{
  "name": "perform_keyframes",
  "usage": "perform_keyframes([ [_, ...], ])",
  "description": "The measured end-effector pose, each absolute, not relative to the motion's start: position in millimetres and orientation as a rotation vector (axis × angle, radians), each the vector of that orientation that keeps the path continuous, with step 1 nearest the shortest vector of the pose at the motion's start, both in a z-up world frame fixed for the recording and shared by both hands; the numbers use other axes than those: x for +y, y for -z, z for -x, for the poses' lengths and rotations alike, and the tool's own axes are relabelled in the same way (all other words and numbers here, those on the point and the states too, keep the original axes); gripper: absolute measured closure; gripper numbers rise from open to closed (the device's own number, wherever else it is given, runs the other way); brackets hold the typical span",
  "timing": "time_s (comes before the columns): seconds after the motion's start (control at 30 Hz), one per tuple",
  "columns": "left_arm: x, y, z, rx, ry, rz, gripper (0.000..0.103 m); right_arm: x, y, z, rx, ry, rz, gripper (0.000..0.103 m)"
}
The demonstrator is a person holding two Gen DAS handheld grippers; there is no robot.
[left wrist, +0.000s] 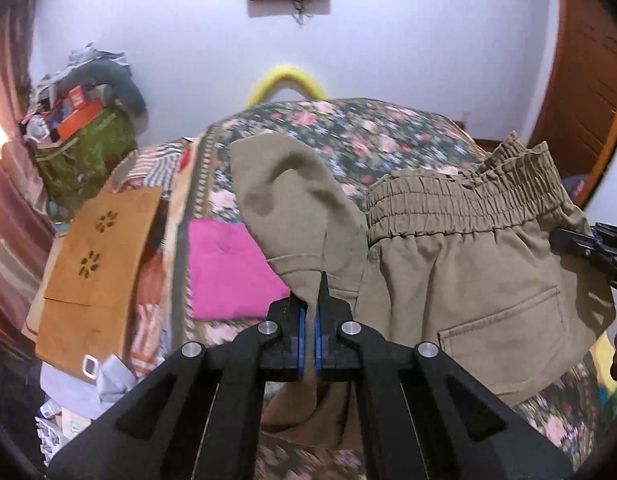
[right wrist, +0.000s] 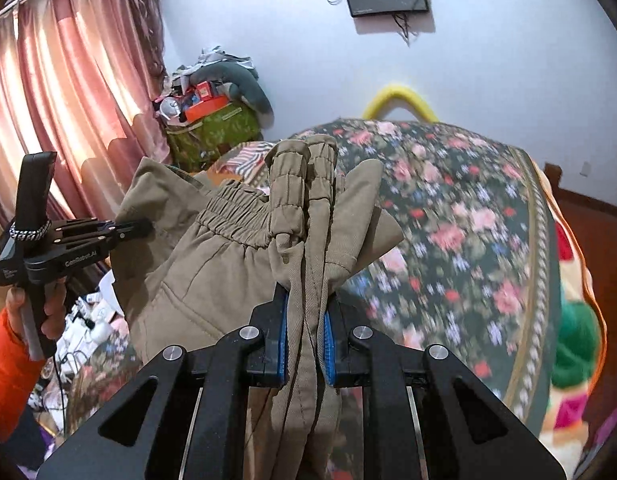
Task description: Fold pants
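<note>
The khaki pants [left wrist: 460,264] with an elastic waistband hang in the air over the floral bed. My left gripper [left wrist: 310,312] is shut on a thin edge of the pants near the waist. It also shows in the right wrist view [right wrist: 142,226], pinching the left side of the cloth. My right gripper [right wrist: 306,320] is shut on a thick bunch of the pants [right wrist: 212,272], with the gathered waistband standing up between its pads. It shows in the left wrist view at the right edge [left wrist: 564,238].
The bed [right wrist: 460,216] has a dark floral cover. A pink folded cloth [left wrist: 228,268] lies on it at the left. A brown paper bag [left wrist: 100,264] and a cluttered pile with a green bag [left wrist: 84,152] stand beside the bed. Pink curtains [right wrist: 68,92] hang on the left.
</note>
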State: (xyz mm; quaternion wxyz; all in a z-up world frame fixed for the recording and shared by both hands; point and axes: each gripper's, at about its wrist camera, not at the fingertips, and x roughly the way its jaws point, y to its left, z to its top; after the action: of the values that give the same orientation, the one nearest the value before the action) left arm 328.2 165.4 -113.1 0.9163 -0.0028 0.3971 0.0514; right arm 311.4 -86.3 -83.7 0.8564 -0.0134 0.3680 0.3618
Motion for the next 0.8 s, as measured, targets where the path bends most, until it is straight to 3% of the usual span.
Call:
perform_keyframes([
  [0.37,235,137,-388,0.820,-0.247,0.010,0.100,-14,111,-371,0.795,-0.786,0.025,0.091],
  [0.8,305,223,-459,0.894,-0.374,0.103,0.100,50,170,-416,0.858,-0.758,0.038,0.091],
])
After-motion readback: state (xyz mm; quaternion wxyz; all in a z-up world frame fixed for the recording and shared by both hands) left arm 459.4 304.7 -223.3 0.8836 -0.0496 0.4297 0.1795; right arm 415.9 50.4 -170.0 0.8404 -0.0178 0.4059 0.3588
